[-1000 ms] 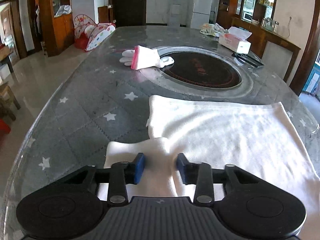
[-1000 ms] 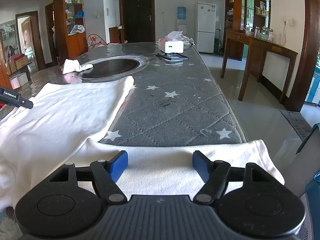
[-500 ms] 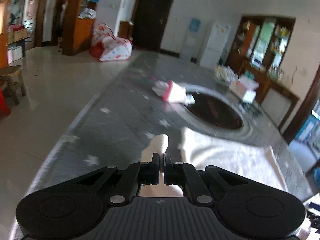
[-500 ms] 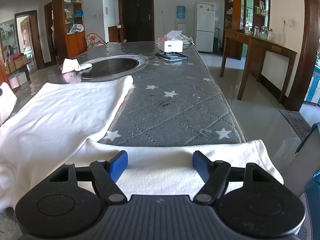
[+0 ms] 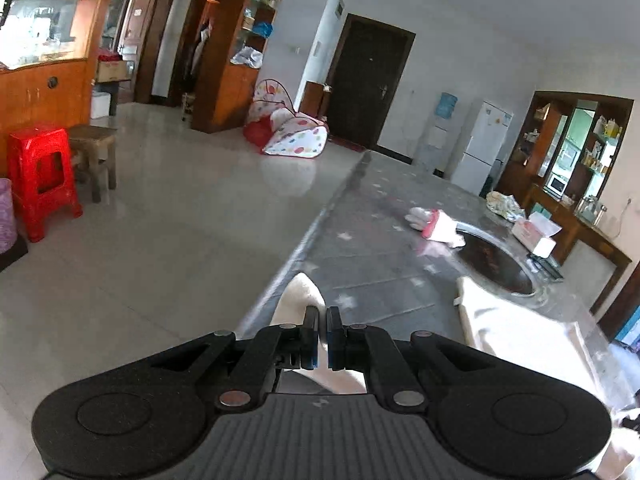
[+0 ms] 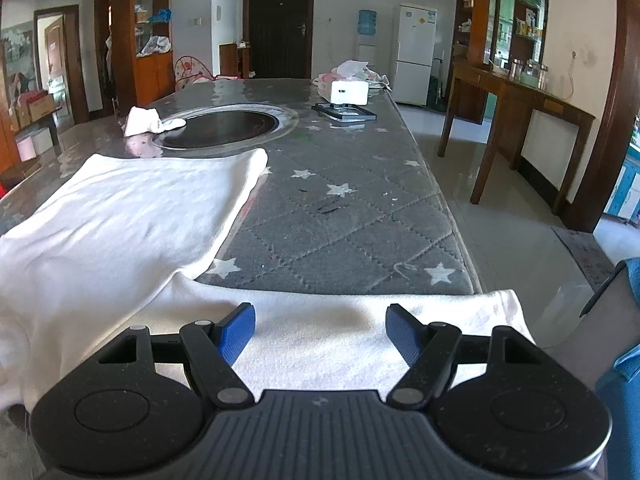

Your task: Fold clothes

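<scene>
Sleeve (image 5: pixel 298 298) pinched in left tool (image 5: pixel 322 338); right tool (image 6: pixel 320 326) spread wide.

Both wrist views look along the long grey table (image 6: pixel 352 208) toward the round inset hob (image 6: pixel 224 126), the left camera raised and tilted over its left edge, the right low at its near end.
</scene>
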Demonstrator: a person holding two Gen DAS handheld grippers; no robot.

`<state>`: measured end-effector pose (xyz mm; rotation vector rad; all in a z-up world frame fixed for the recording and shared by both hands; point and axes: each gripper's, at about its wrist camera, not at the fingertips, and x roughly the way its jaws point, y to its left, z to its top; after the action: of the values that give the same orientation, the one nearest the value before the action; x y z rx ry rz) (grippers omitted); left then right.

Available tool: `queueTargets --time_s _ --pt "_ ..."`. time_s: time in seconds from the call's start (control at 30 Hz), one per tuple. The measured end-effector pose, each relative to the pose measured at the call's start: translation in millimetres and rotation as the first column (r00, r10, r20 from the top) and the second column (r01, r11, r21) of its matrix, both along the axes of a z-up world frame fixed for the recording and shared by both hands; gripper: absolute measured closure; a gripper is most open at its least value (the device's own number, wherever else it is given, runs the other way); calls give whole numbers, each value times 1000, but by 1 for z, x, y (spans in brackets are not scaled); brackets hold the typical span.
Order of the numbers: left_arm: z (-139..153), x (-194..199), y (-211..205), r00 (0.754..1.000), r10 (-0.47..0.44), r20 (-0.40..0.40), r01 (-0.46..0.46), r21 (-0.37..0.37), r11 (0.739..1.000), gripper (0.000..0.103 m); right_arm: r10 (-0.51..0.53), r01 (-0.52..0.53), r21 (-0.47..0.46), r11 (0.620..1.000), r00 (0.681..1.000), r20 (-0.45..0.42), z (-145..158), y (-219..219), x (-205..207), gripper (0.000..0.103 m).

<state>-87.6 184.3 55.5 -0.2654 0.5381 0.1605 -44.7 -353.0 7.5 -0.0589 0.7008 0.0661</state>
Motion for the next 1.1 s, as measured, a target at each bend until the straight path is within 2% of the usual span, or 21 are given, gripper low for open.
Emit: queueTargets --time_s 0.1,0.17,0.3,0.5,0.57,0.63,0.7,0.77,0.83,0.97,1.1 --pt "-15 -10 4 1000 -2 -11 3 65 998 99 56 -56 0 998 998 -2 9 8 -6 29" --pt "-21 -14 7 1000 -14 -7 15 55 998 99 93 -93 0 996 996 -3 15 14 -10 29" --pt "-17 -20 13 998 -26 49 24 37 999 98 186 -186 10 983 983 -5 26 31 -17 29" --pt "-12 -28 22 990 -51 133 49 20 999 98 369 -368 39 929 929 -6 32 76 -26 29" --pt "-20 -22 24 997 -38 61 35 51 998 94 410 -410 35 912 912 -15 30 87 -29 29" --pt "-30 -16 27 1000 -19 -14 20 48 999 94 451 -450 31 892 892 -25 29 99 -31 29" --pt "-35 -14 30 998 29 -61 -25 53 998 89 490 -490 27 871 871 -34 27 110 -34 29" --pt "-33 -16 33 995 79 -64 -76 54 996 86 529 -528 24 849 848 -44 25 121 -36 29" --pt "-28 -17 34 994 90 -53 -89 31 996 84 561 -560 24 828 826 -53 23 131 -38 29" --pt "-16 -7 9 999 -19 -33 19 3 1000 81 582 -580 39 813 811 -68 17 140 -40 29" --pt "-19 16 -22 990 -124 -63 124 -1 992 77 594 -592 47 804 798 -101 9 147 -42 29"
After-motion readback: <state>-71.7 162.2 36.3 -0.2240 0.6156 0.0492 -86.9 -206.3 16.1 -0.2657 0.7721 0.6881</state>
